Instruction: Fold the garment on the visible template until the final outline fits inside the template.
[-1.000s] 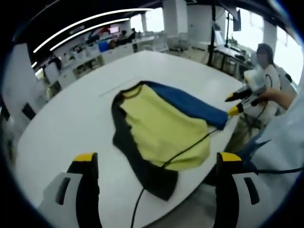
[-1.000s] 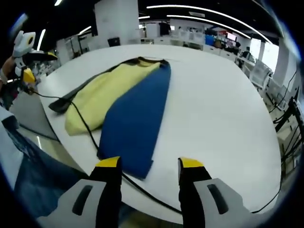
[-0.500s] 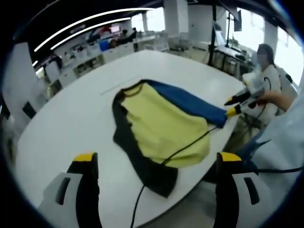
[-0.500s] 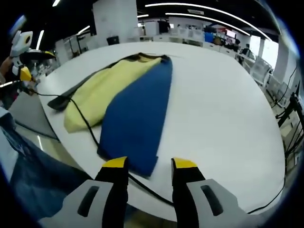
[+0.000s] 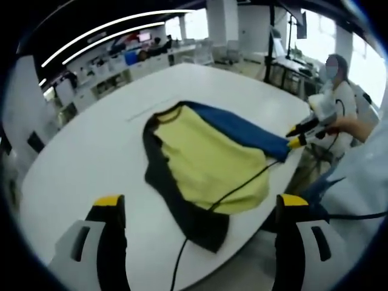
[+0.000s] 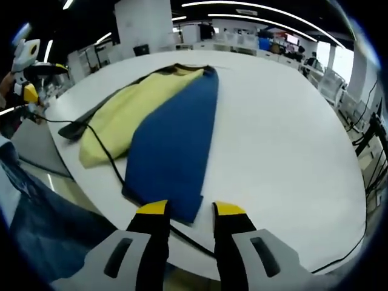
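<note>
A garment lies on the white table (image 5: 91, 151): yellow front (image 5: 206, 157), black side panel (image 5: 163, 188) and a blue panel (image 5: 242, 130) folded along its far side. My left gripper (image 5: 201, 202) hovers wide open near the table's edge, short of the black hem. My right gripper (image 5: 295, 136) comes in from the right at the blue panel's end. In the right gripper view the blue panel (image 6: 173, 139) runs away from me, and its near corner sits between the jaws of my right gripper (image 6: 191, 210), which stand narrowed but apart. The left gripper (image 6: 33, 76) shows at the far left.
A black cable (image 5: 233, 189) trails over the yellow front and off the table edge, and the cable (image 6: 106, 154) passes under the blue corner. A person in a white top (image 5: 342, 97) stands beyond the table. Desks and chairs fill the room behind. A thin line (image 5: 142, 115) marks the table near the collar.
The right gripper has moved forward over the blue panel's corner and its jaws have drawn closer together. The left gripper and the garment have stayed put.
</note>
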A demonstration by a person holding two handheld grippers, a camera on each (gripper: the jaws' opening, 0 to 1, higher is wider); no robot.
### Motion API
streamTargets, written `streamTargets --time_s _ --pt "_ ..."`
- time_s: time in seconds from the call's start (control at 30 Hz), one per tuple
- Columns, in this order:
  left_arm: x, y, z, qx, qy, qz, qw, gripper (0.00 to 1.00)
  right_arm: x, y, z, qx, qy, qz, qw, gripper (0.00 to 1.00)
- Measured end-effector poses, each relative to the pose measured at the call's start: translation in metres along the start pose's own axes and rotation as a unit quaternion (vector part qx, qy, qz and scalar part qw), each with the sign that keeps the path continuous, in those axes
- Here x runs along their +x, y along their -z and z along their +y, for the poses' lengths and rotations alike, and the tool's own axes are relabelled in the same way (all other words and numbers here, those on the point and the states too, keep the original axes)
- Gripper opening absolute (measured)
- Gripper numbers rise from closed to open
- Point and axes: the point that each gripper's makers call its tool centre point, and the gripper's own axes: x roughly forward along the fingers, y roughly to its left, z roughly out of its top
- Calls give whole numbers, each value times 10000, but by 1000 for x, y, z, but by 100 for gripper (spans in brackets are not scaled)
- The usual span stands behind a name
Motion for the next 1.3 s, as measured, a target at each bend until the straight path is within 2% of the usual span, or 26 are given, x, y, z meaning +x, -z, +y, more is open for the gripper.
streamTargets --time_s 0.33,0.47,0.67,1.03,1.3 --pt "5 -1 6 24 72 18 10000 99 1 -1 -2 -78 82 53 9999 22" --pt "6 -3 6 61 142 0 9999 99 1 -1 4 -73 22 49 10000 15" --pt "6 -6 9 105 189 -66 9997 99 1 0 2 15 61 18 10000 15" --pt "3 -1 17 326 374 -125 9987 99 1 1 0 334 284 5 9990 15" --pt "1 -2 18 457 471 -210 9976 99 0 3 2 529 395 -128 9977 13"
